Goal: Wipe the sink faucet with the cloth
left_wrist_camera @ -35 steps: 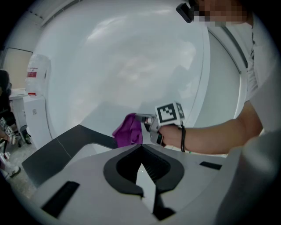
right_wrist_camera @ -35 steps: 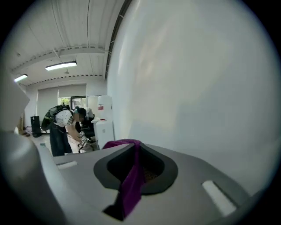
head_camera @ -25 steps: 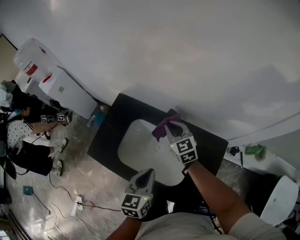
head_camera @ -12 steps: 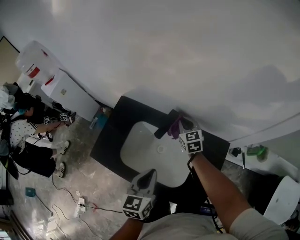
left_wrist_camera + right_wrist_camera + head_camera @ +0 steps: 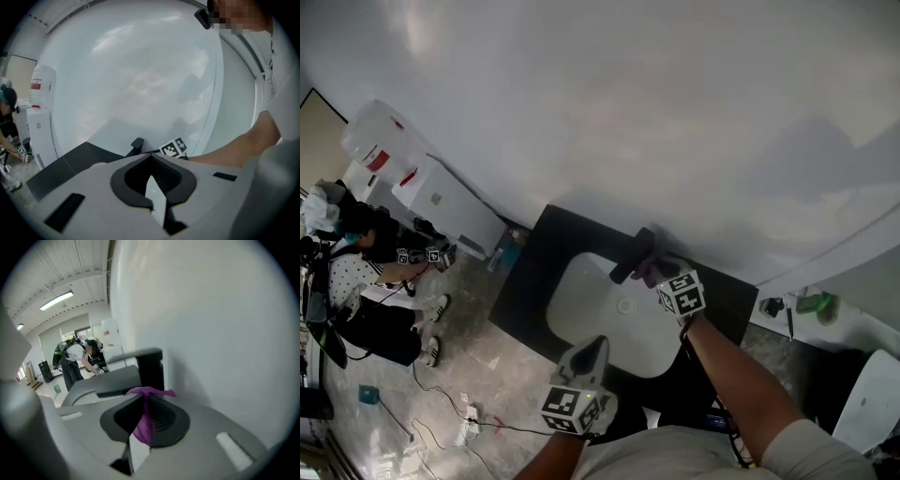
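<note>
A black faucet (image 5: pixel 631 255) juts out over a white sink basin (image 5: pixel 591 314) set in a dark counter (image 5: pixel 525 272) against the white wall. My right gripper (image 5: pixel 656 269) is shut on a purple cloth (image 5: pixel 649 271) and holds it against the faucet's base by the wall. In the right gripper view the purple cloth (image 5: pixel 144 416) is pinched between the jaws, with the black faucet (image 5: pixel 150 365) just ahead. My left gripper (image 5: pixel 589 361) hangs at the sink's near edge, shut and holding nothing; in the left gripper view its jaws (image 5: pixel 152 185) meet, with the faucet (image 5: pixel 136 146) beyond.
White appliances (image 5: pixel 441 192) stand against the wall at the left. A seated person (image 5: pixel 366 272) with grippers is on the floor at far left, with cables (image 5: pixel 441 394) nearby. A green object (image 5: pixel 811 302) lies on a ledge at right.
My right gripper has carried the cloth from over the spout back along the faucet to its base near the wall. The left gripper has stayed at the sink's near edge.
</note>
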`<state>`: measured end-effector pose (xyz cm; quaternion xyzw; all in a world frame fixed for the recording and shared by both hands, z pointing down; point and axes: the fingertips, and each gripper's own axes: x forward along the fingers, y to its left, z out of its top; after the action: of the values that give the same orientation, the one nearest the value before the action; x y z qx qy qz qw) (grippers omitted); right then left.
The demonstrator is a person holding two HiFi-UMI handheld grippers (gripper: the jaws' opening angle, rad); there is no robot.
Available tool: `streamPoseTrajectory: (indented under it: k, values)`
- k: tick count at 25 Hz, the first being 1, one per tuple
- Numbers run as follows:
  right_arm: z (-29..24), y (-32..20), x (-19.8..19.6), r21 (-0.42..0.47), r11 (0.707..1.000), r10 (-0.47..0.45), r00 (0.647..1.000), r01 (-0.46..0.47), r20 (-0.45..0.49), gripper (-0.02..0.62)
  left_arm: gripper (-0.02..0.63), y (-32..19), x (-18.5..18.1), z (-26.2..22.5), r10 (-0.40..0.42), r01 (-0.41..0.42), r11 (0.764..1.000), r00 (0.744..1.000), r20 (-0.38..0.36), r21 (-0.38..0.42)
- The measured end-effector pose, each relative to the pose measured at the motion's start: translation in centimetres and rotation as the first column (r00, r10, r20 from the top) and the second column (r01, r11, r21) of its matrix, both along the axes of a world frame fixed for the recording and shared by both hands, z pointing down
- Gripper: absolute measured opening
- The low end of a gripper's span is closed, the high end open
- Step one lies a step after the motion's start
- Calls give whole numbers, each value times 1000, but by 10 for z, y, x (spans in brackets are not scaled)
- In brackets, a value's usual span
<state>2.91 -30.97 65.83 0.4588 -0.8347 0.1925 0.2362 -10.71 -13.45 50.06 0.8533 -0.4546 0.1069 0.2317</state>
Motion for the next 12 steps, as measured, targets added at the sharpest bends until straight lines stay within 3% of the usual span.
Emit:
streamPoseTrajectory:
  k: [5,8,12]
  values:
    - [-122,62,-4,181,981,-94,987,68,134,32,6,-16,30,-36,28,-25,996,999,-42,84]
    - [-186,98,2,271,958,-136,979,91,152,32,6,-21,48,-60,41,-31,990,996,-74,135]
    - [-251,140,8,382,921,-157,972,82,172,32,6,-24,62,-84,51,-39,976,997,-52,212]
